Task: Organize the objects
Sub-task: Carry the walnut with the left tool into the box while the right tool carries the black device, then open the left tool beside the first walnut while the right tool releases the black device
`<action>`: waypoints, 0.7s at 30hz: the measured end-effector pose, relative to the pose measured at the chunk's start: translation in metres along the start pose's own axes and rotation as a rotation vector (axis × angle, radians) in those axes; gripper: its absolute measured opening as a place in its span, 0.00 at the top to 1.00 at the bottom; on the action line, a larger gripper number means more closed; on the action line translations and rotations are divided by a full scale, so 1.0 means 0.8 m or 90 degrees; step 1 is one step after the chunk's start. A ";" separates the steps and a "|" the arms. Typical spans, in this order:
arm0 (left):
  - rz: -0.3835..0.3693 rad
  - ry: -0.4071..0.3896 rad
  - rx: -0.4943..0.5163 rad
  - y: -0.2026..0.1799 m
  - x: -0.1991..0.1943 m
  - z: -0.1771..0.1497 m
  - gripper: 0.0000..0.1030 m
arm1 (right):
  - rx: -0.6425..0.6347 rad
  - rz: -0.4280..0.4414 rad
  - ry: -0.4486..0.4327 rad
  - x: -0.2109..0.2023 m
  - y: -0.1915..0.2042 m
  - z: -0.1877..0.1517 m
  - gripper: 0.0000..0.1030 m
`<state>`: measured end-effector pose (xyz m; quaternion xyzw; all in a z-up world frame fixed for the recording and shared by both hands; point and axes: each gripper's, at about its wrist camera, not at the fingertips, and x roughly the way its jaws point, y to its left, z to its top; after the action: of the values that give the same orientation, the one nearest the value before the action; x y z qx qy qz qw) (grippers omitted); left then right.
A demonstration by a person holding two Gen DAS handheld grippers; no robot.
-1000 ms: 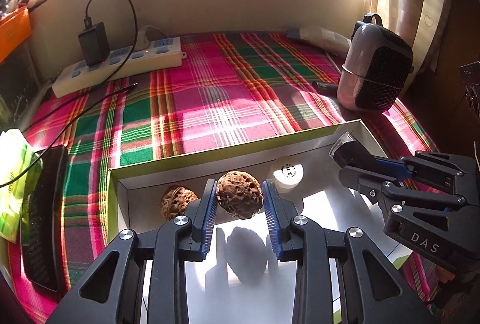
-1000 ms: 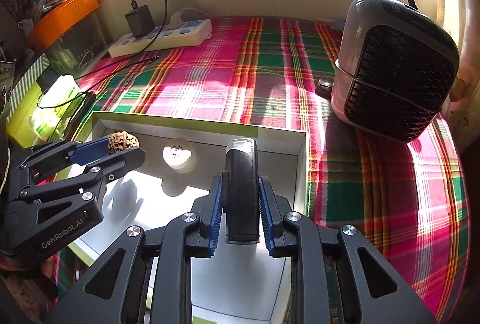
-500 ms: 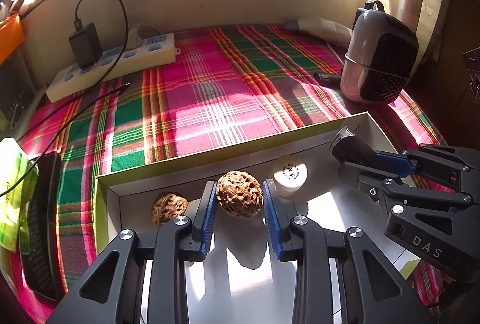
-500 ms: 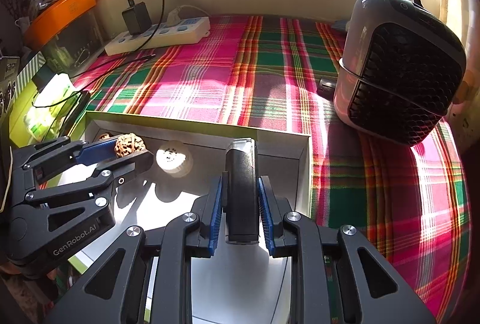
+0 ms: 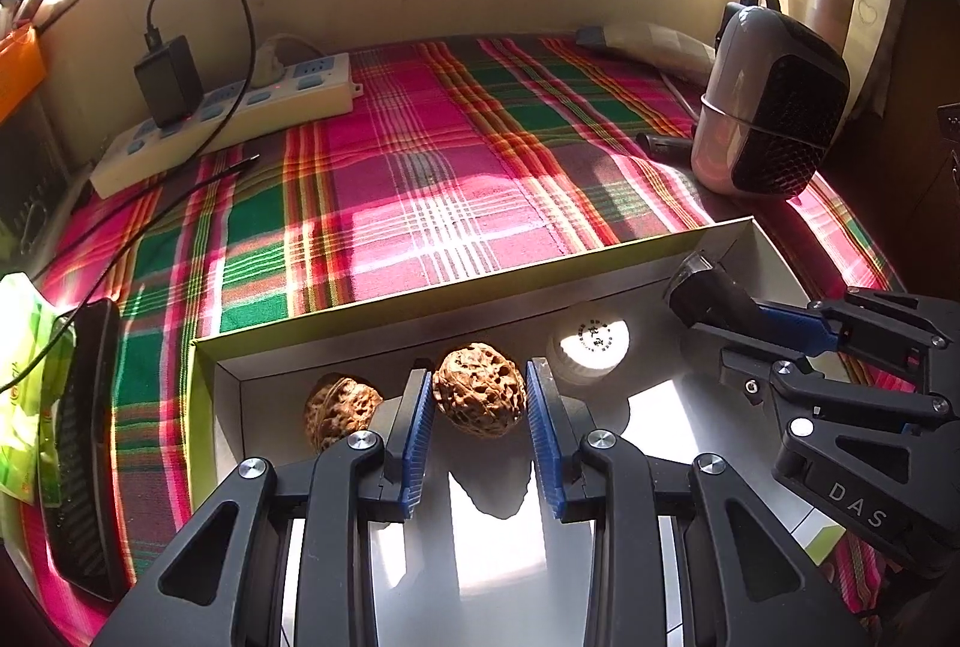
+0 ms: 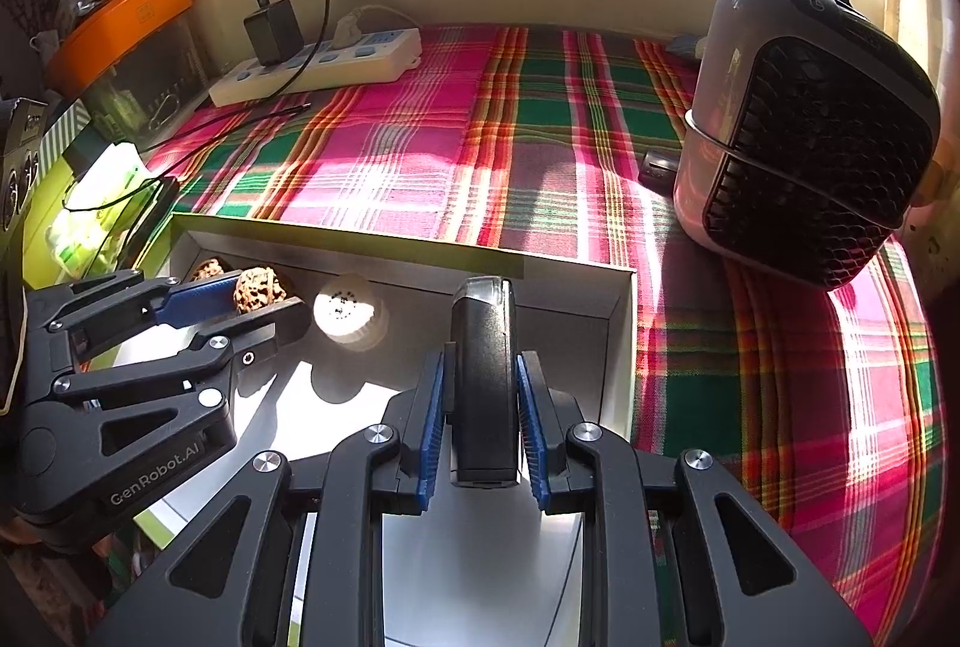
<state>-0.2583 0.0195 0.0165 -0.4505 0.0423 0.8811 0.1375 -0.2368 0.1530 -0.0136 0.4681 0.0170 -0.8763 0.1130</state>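
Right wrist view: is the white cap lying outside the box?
No, the white cap sits inside the box, beside the walnut.

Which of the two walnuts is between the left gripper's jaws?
The larger, rounder walnut, the one next to the white cap, is clamped in the left gripper. The smaller walnut lies outside the jaws, nearer the box's left corner.
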 end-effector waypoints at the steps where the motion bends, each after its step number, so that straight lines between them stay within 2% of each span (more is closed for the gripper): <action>1: 0.000 0.000 -0.001 0.001 0.000 0.000 0.72 | 0.001 0.000 0.000 0.000 0.000 0.000 0.76; 21: 0.004 0.005 -0.001 0.001 0.002 -0.001 0.71 | 0.001 -0.006 0.000 0.002 0.001 -0.001 0.75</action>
<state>-0.2584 0.0192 0.0148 -0.4538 0.0434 0.8799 0.1342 -0.2370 0.1516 -0.0154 0.4679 0.0183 -0.8769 0.1088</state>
